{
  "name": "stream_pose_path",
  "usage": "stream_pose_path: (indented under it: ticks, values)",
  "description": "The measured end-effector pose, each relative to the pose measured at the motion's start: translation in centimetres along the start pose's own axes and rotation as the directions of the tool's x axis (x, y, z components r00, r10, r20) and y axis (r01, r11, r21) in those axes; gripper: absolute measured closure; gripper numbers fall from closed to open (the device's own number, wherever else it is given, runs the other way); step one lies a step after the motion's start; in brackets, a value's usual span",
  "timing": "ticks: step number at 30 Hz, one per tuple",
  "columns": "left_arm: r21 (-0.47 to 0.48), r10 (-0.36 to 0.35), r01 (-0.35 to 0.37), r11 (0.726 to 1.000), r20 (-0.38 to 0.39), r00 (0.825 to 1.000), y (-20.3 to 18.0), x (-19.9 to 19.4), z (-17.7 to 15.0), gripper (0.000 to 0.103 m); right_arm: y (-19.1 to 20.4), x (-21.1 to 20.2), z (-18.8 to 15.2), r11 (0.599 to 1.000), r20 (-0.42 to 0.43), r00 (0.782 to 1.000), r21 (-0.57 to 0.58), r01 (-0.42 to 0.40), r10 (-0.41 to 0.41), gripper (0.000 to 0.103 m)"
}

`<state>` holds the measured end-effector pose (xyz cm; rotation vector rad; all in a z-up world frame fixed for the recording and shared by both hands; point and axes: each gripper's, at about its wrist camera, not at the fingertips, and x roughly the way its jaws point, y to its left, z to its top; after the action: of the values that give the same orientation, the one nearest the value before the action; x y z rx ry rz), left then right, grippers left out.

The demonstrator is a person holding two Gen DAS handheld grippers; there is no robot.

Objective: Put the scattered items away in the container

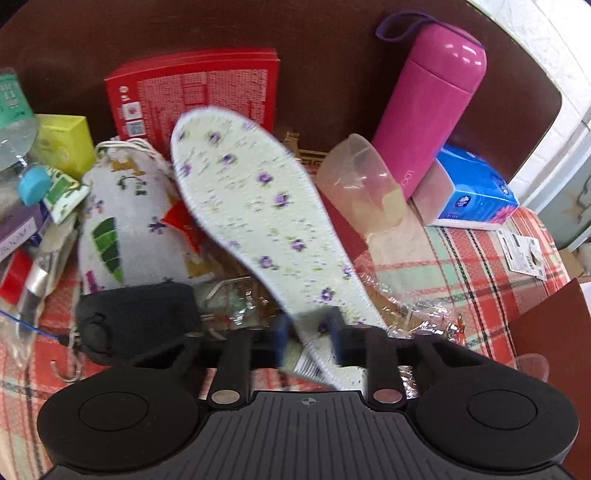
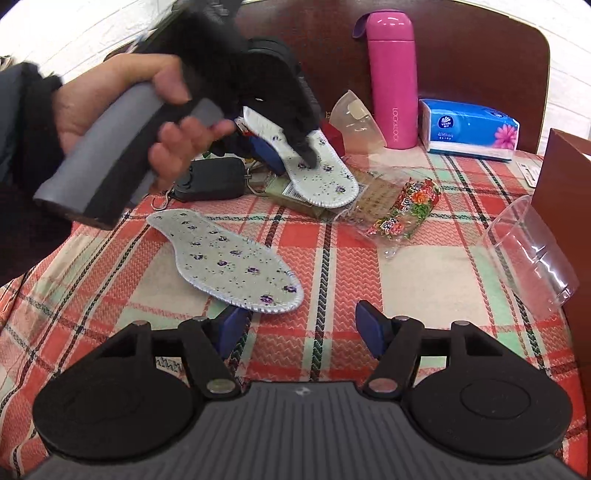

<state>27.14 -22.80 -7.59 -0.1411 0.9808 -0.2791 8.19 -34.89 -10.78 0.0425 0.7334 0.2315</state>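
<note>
Two grippers, left gripper [image 1: 308,334] jaws clamping raised insole [image 1: 255,221], right gripper [image 2: 301,334] jaws spread, low over tablecloth [image 2: 424,280].

I see a pink bottle [image 2: 391,79] standing upright at the far edge of the plaid tablecloth [image 2: 332,258], with a blue tissue pack [image 2: 469,127] just beside it on the right. Behind both rises a dark brown chair back [image 2: 480,48]. A white brick wall [image 2: 74,33] fills my upper left.

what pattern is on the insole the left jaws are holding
White with small purple flowers, on the held insole; clearest in the left wrist view.
</note>
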Motion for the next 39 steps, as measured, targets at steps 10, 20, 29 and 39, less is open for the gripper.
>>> stream_pose_path:
  ticks: [10, 20, 29, 39]
  values:
    - [0.021, 0.007, -0.007, 1.0, -0.004, 1.0, 4.7, -4.3, -2.5, 0.103, 1.0, 0.0, 0.1, 1.0, 0.006, 1.0, -0.008, -0.03, 0.03, 0.033]
    - [0.006, 0.036, -0.036, 0.999, -0.007, 0.999, 10.4, -8.9, -5.9, 0.094, 3.9, 0.6, 0.5, 0.99, -0.023, 0.996, -0.111, -0.092, 0.09, 0.033]
    - [-0.116, 0.003, -0.002, 0.993, 0.009, 1.0, 12.0, -6.4, -5.4, 0.068, 8.4, 2.8, 1.7, 0.948, -0.027, 0.999, -0.313, -0.052, 0.046, 0.044]
    - [-0.182, -0.017, 0.029, 0.983, 0.07, 0.997, 14.9, -8.2, -6.0, 0.1, 10.3, 2.9, 2.5, 0.938, -0.015, 1.0, -0.345, -0.03, 0.026, 0.091]
